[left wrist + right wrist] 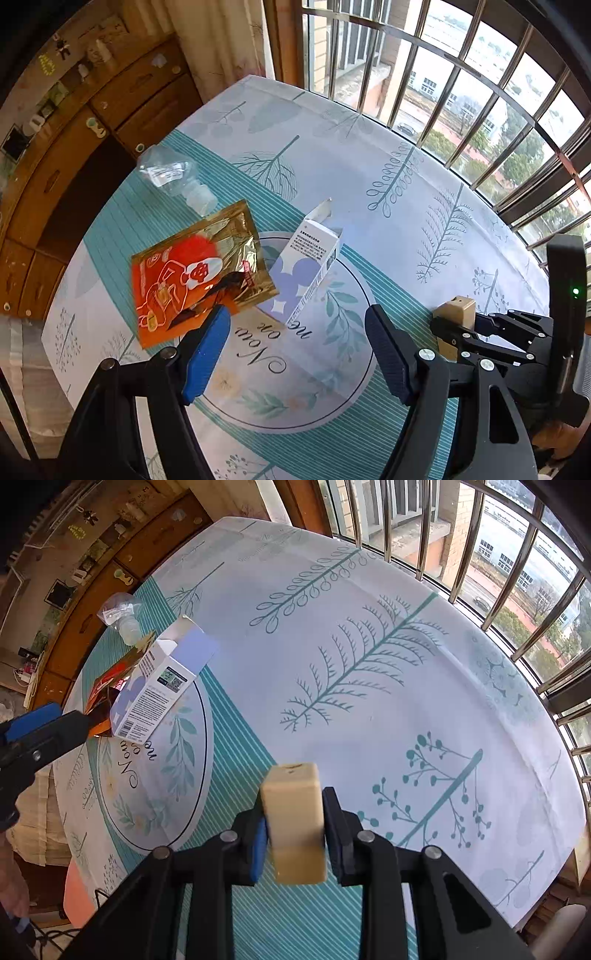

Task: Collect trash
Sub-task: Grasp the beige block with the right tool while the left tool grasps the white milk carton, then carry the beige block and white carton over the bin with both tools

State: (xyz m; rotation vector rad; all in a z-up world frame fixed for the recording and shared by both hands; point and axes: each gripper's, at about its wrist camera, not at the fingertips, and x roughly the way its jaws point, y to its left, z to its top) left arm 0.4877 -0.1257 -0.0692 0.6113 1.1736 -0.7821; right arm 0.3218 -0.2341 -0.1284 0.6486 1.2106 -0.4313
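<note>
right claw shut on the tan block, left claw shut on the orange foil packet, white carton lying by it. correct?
Not quite. The left claw is open and holds nothing; the orange foil packet lies on the table beside one finger, as the left wrist view shows. The right claw does grip the tan block, and the white carton lies by the packet.

Orange foil pouch (pixel 107 698) mostly hidden behind the carton (pixel 162 686); bottle (pixel 120 614) perhaps crumpled.

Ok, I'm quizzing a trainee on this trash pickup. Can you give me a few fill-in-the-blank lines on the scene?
1. The right gripper is shut on a tan ____.
2. The left gripper has its jaws ____.
3. The foil snack packet lies between the white carton and the clear plastic ____.
4. The tablecloth is printed with ____.

Missing words: block; open; bottle; leaves
</note>
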